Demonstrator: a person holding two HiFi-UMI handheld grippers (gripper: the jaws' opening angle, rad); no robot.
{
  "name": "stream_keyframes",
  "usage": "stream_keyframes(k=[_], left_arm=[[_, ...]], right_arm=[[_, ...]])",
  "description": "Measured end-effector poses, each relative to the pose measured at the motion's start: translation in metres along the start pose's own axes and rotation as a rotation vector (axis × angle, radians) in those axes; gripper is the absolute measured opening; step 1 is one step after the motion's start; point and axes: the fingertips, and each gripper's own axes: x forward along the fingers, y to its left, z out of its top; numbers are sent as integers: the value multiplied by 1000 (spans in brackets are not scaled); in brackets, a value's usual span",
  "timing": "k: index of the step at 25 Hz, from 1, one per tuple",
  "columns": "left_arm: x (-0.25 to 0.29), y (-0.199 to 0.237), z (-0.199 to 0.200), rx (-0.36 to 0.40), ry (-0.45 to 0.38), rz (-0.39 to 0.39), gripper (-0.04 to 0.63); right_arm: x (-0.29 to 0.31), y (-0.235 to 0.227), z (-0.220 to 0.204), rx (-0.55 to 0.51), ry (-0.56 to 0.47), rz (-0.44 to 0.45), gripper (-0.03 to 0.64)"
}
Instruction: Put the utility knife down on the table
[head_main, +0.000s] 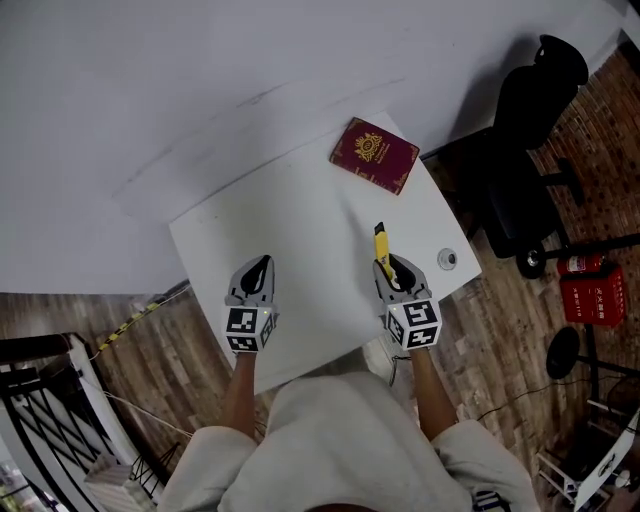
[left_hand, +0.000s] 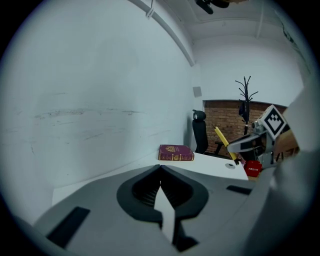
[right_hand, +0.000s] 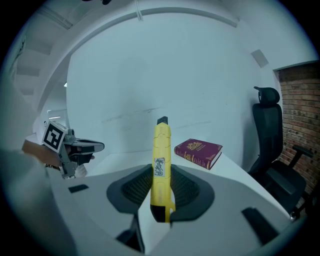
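Observation:
A yellow utility knife with a black tip stands clamped between the jaws of my right gripper, pointing forward and up over the white table. From the head camera the knife sticks out ahead of the right gripper above the table's right part. My left gripper hangs over the table's near left, its jaws closed together with nothing between them. In the left gripper view the knife shows at the right, held by the other gripper.
A maroon book with a gold emblem lies at the table's far right corner. A small round fitting sits near the right edge. A black office chair and a red box stand on the wooden floor to the right.

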Motion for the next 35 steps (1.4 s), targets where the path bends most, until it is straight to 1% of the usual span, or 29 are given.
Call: stream_keyframes(k=[7,12,25,30,35], left_arm=[[12,6,-5,-3,2,-57,6],[16,16,-10,-35,-1,-69,6],[10,29,-14,-73,-9,-58,6],[8,30,-16,-75,-7,-51,6],[7,29,-16,-78,-8,-44,6]], right_arm=[[10,14,-4,3,31,-37,110],[24,23,-10,-18,69,-37,110],[73,30,-22,-108,168,26,110],[95,33,-42,-146,247,65,110],[116,30,-57,-219,325,101,110]])
